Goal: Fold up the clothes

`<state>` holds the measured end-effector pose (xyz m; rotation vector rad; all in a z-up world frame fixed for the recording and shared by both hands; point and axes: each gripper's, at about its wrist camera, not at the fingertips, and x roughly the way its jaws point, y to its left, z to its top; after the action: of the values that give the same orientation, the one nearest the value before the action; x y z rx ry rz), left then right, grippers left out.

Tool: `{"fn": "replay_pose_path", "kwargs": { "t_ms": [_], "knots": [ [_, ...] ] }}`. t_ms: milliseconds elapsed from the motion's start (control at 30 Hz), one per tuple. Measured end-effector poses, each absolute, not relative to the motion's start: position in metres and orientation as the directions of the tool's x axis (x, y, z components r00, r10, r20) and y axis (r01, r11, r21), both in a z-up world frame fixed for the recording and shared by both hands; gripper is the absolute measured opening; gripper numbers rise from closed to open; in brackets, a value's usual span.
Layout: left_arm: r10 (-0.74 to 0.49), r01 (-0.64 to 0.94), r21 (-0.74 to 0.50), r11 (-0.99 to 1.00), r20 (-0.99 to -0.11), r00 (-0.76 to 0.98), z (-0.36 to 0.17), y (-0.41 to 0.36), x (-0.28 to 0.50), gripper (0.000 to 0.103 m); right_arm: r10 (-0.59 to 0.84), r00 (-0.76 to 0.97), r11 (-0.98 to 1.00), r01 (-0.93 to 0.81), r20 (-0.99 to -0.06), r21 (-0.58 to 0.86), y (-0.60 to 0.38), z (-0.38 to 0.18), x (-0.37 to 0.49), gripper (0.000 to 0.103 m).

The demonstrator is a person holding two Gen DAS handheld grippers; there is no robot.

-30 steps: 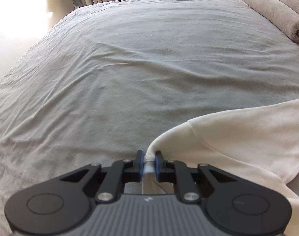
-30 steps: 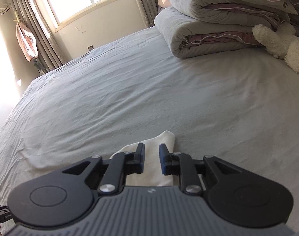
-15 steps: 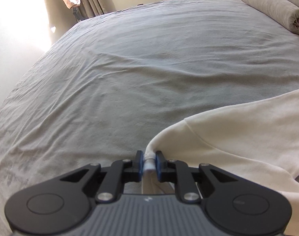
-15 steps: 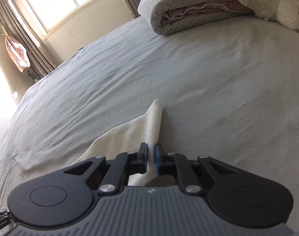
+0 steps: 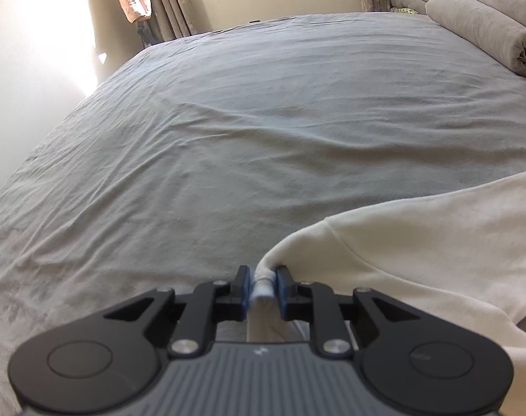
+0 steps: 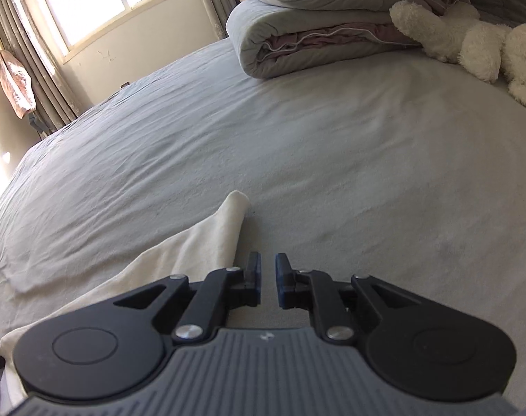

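Two wrist fisheyes low over the bed (image 5: 263, 138), angled down, sharing probably the window wall (image 6: 100, 52).

Left gripper (image 5: 262, 284) angled downward, jaws opening around a bunched cloth edge; right gripper (image 6: 268, 282) angled downward, jaws opening, nothing between them.

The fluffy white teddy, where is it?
In the right wrist view, the white plush toy lies at the far right of the grey bed, right beside the folded grey quilt.
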<state>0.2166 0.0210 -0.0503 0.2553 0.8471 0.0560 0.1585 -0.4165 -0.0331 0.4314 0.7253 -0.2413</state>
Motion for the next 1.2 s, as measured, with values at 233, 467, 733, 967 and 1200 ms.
{"fn": "replay_pose_path", "kwargs": {
  "t_ms": [233, 467, 733, 967, 1200],
  "knots": [
    [0.138, 0.083, 0.251, 0.964, -0.746, 0.652, -0.042, 0.024, 0.195, 0.034, -0.023, 0.751, 0.946, 0.230, -0.660, 0.229, -0.380, -0.050, 0.142, 0.053],
    [0.064, 0.108, 0.170, 0.979, -0.769, 0.636, -0.029, 0.038, 0.153, 0.042, -0.101, 0.786, 0.989, 0.144, -0.610, 0.021, -0.346, -0.061, 0.152, 0.053],
    [-0.048, 0.102, 0.016, 0.995, -0.803, 0.594, -0.032, 0.055, 0.096, 0.045, -0.102, 0.789, 0.995, 0.067, -0.606, -0.081, -0.346, -0.058, 0.148, 0.051],
    [-0.088, 0.042, -0.080, 0.996, -0.772, 0.630, -0.041, 0.061, 0.097, 0.042, -0.123, 0.799, 0.990, 0.055, -0.589, -0.132, -0.339, -0.063, 0.152, 0.043],
    [-0.064, 0.029, -0.059, 0.998, -0.766, 0.640, -0.046, 0.068, 0.101, 0.042, -0.238, 0.823, 0.955, 0.102, -0.515, -0.279, -0.332, -0.061, 0.166, 0.029]
  ]
}}
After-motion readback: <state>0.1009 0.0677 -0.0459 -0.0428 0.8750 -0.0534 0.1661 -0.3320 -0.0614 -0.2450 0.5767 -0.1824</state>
